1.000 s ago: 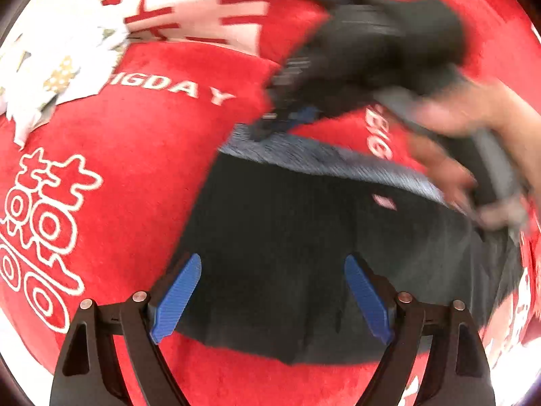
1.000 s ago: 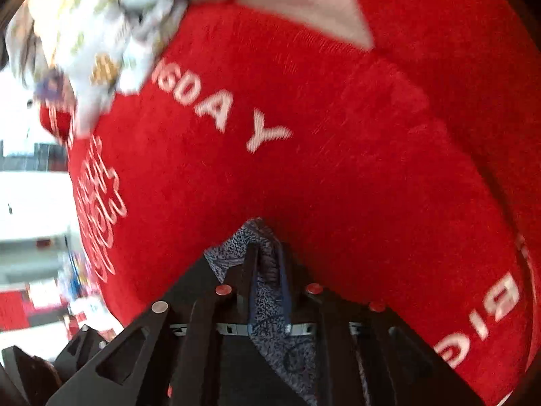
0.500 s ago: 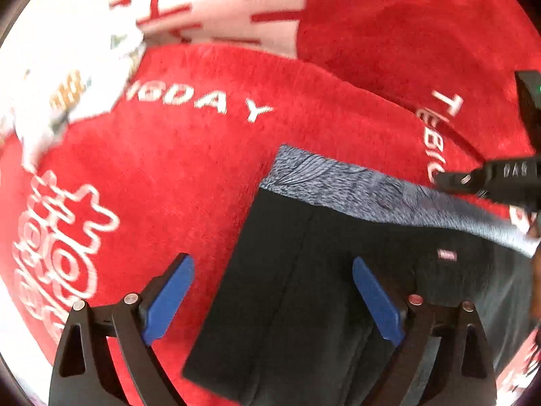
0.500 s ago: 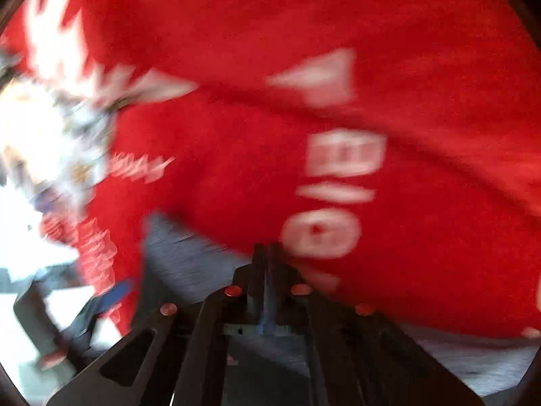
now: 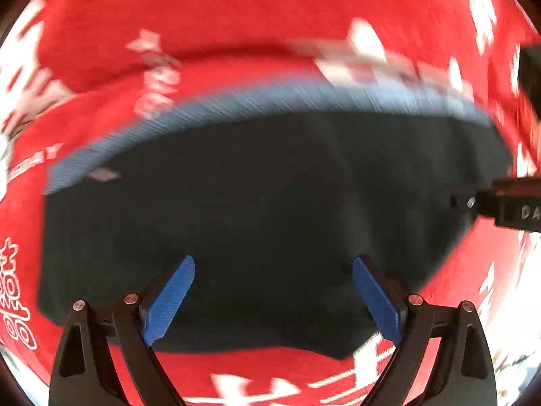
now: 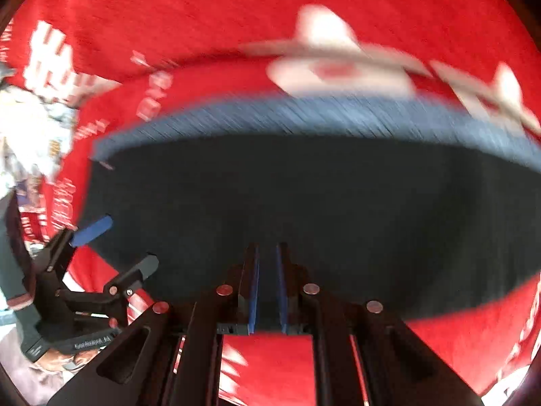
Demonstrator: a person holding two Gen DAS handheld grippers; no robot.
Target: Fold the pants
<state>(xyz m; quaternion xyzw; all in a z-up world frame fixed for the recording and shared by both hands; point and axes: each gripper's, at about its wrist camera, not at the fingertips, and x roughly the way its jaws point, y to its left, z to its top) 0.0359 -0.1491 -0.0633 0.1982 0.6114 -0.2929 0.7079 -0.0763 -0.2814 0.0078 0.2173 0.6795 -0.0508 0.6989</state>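
Both tools are black plastic with cut-out triangular linkage arms. The left gripper [image 5: 273,299] carries ribbed blue pads [image 5: 169,299] and silver rivets at its pivots. The right gripper [image 6: 267,289] has thin blue pads and copper-coloured rivets; small white lettering marks each tool's body.

— What colours are seen on the pants [image 5: 270,203]?
— Black, with a blue-grey heathered waistband [image 5: 236,108] across the upper frame.
— And beneath?
— A red blanket [image 5: 236,17] printed with white lettering.
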